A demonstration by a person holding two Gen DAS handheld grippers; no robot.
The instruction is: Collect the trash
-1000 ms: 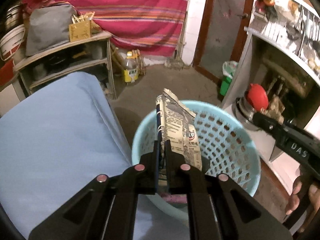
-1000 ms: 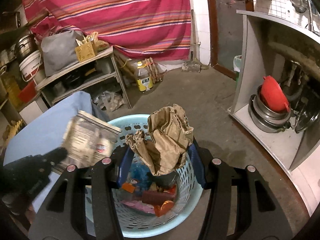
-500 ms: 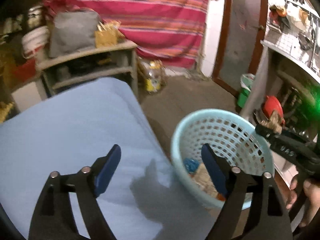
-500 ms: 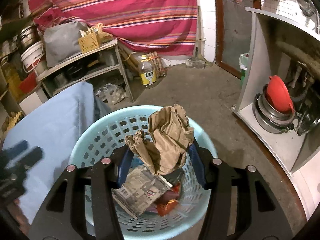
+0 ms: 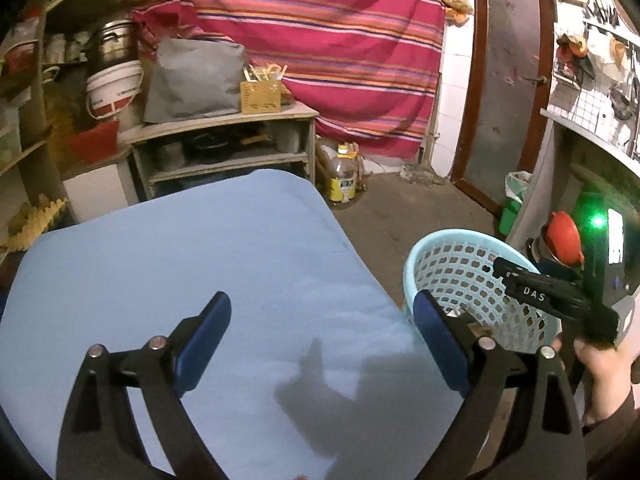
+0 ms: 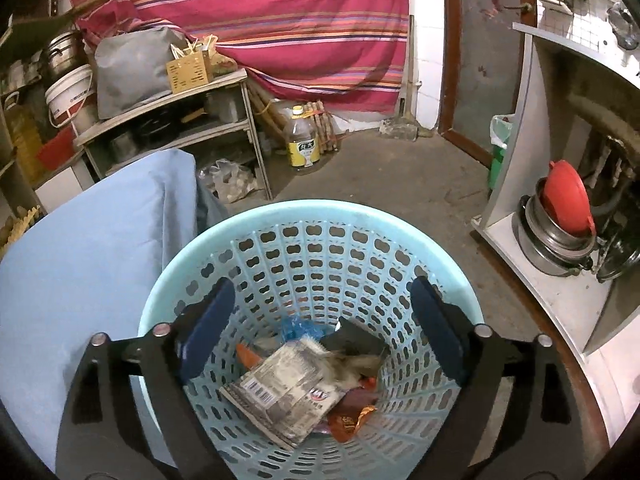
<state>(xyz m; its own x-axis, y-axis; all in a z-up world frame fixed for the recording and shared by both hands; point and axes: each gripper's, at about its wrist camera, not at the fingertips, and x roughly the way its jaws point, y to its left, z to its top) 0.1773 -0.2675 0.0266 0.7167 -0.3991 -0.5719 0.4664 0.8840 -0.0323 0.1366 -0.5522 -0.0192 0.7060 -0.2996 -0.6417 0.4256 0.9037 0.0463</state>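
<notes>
Cluttered storage room: a striped red cloth (image 5: 320,40) hangs across the back wall, with a wooden shelf unit (image 5: 224,148) in front of it carrying a grey bag (image 5: 192,80) and a small yellow box (image 5: 260,96). A yellow-capped bottle (image 6: 303,140) stands on the bare concrete floor (image 6: 380,176) near the shelf. A table under a light blue cloth (image 5: 180,264) fills the left side of both views.

A pale blue perforated basket (image 6: 320,240) stands on the floor just beside the table's edge. Trash lies at its bottom: a printed grey packet (image 6: 280,396) on top, a crumpled brown paper piece (image 6: 352,364) partly blurred beside it, orange-red wrappers (image 6: 352,412) and a scrap of blue plastic (image 6: 298,328).

The left gripper (image 5: 322,332) hangs over the blue cloth, its jaws opening wide with nothing between them; its right finger overlaps the basket rim in view. The right gripper (image 6: 320,320) is poised directly above the basket mouth, jaws opening wide, nothing between the pads; the trash lies below them. From the left wrist view, the right gripper's black body reaches over the far side of the basket, held by a hand (image 5: 600,376) at the lower right.

A red lid (image 6: 568,196) rests on stacked metal pots (image 6: 552,248) in the white cabinet to the right.
</notes>
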